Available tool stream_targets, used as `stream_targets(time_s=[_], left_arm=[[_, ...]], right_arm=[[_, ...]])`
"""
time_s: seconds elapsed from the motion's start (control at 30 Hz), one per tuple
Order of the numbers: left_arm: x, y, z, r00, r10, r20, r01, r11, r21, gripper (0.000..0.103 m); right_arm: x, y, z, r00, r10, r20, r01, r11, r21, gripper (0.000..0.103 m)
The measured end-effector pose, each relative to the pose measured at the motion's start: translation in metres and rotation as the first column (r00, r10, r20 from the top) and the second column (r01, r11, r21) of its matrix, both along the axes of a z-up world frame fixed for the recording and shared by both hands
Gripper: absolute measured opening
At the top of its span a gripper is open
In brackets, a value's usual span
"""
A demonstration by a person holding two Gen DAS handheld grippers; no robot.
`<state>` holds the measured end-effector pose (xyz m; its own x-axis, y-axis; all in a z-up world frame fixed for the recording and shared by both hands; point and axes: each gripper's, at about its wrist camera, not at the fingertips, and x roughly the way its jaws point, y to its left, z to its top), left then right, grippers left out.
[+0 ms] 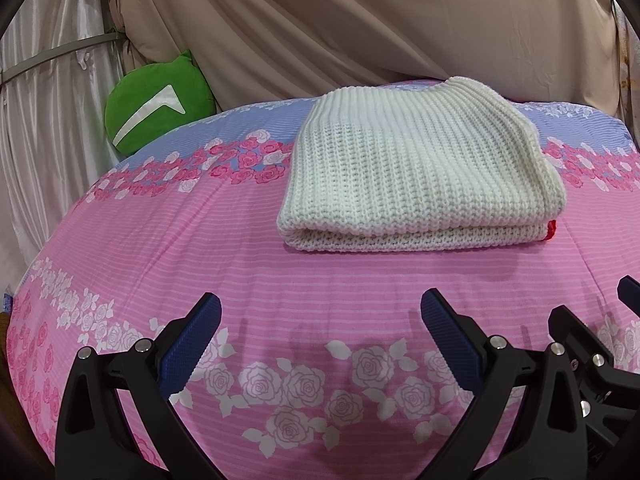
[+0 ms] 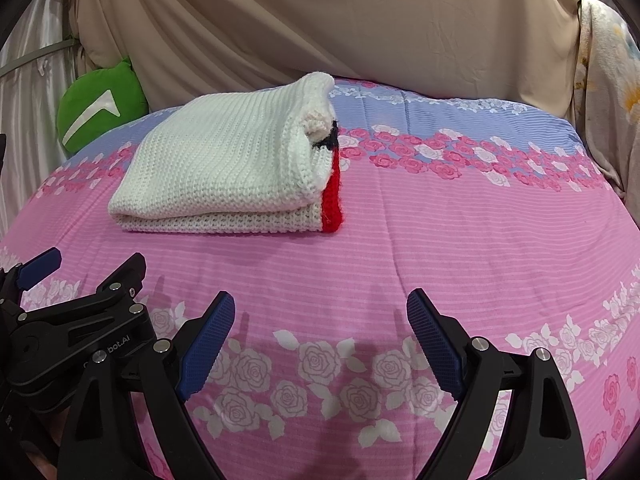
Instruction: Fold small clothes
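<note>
White knit garment (image 1: 416, 164) lies folded, edges stacked; both grippers' fingers (image 1: 196, 344) (image 2: 434, 344) spread wide, well short.

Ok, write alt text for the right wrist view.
A folded white knit garment with a red edge lies on a pink floral bedspread. The open right hand-held gripper hangs short of it, holding nothing, beside the left hand-held gripper.

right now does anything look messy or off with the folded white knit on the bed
Mostly tidy. The folded white knitted garment lies flat on the pink floral bedspread, but on its right side the layers are uneven: a red and dark trim pokes out and the top layer bulges.
</note>
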<state>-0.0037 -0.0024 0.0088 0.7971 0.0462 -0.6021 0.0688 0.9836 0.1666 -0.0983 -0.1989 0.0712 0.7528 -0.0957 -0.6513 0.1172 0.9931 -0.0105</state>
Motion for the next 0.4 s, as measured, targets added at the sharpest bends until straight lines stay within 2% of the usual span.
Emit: stream_targets(time_s=[0.4], left_arm=[[-0.0003,-0.0023,0.0010,1.000,0.000,0.001,0.000,1.000,0.002,0.095]], right_arm=[[-0.0007,0.0006,0.0002,1.000,-0.005,0.000,0.005,1.000,-0.001,0.086]])
